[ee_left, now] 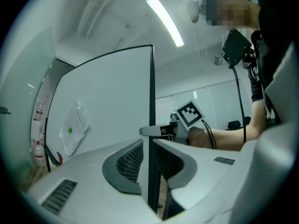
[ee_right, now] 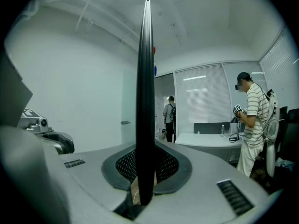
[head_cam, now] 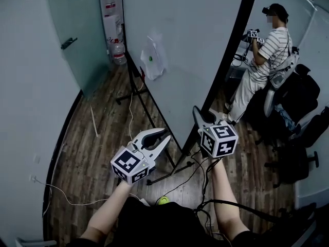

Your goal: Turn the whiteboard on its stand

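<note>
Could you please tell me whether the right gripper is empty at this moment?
No, the right gripper has its fingers closed on the black frame edge of the whiteboard, which stands upright between them.

The black-framed white whiteboard walls off the middle; its black stand legs and cables clutter the wooden floor. Left of it the floor is open to the curved grey wall; right, a person in a striped shirt and black office chairs crowd in.

No text is legible; the paper on the whiteboard bears only a green dot.
</note>
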